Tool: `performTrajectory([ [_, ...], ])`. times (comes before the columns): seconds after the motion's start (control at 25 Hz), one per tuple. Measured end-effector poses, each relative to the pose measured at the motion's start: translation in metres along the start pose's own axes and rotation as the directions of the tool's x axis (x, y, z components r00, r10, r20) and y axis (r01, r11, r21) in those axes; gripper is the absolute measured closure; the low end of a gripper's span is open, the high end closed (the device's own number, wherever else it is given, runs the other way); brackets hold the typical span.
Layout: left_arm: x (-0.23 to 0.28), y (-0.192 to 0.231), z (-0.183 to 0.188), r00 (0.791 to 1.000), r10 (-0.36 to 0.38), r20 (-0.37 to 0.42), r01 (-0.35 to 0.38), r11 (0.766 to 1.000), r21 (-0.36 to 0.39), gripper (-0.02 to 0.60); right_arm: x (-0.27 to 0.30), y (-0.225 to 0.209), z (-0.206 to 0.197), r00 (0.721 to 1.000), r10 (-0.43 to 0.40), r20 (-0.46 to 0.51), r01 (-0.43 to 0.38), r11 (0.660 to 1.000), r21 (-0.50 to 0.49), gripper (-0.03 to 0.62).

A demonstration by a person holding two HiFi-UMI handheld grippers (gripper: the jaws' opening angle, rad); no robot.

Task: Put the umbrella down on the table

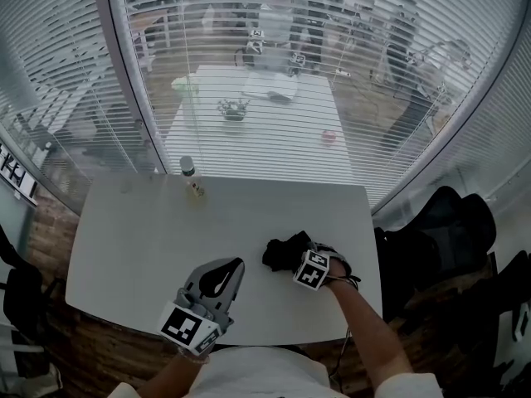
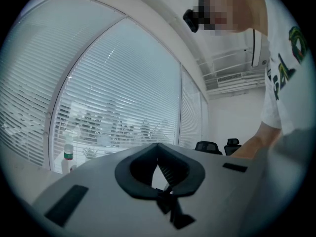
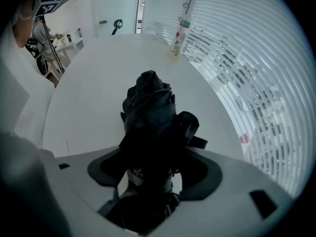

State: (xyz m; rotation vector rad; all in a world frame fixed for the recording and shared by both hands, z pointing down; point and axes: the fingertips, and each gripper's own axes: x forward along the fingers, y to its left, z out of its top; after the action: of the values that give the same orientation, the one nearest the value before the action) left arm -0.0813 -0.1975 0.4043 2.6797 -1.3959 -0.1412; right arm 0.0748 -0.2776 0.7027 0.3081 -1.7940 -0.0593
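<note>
A black folded umbrella (image 1: 284, 252) lies on the white table (image 1: 141, 239) near its front right. My right gripper (image 1: 312, 269) points steeply down over the umbrella's near end. In the right gripper view the umbrella (image 3: 150, 110) stretches away across the table (image 3: 94, 73), with its near end between the wide-spread jaws of the right gripper (image 3: 155, 167); a sliver of gap shows on the left side, so it is open. My left gripper (image 1: 235, 265) hovers at the front edge, level, shut and empty; its tips (image 2: 158, 145) meet.
A small clear bottle (image 1: 192, 175) with a white cap stands at the table's far edge by the glass wall with blinds (image 1: 249, 73); it also shows in the right gripper view (image 3: 180, 32). Black chairs (image 1: 452, 222) stand to the table's right.
</note>
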Motion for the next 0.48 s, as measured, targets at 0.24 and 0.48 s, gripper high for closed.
performTrajectory([
  [0.24, 0.006, -0.001, -0.001, 1.0, -0.008, 0.01, 0.008, 1.0, 0.0, 0.571, -0.022, -0.006, 0.001, 0.997, -0.032, 0.073, 0.028, 0.997, 0.067, 0.292],
  [0.48, 0.011, -0.004, -0.006, 1.0, -0.015, 0.005, 0.015, 1.0, 0.003, 0.571, -0.052, -0.007, 0.014, 0.979, -0.065, 0.191, 0.038, 0.989, 0.141, 0.312],
])
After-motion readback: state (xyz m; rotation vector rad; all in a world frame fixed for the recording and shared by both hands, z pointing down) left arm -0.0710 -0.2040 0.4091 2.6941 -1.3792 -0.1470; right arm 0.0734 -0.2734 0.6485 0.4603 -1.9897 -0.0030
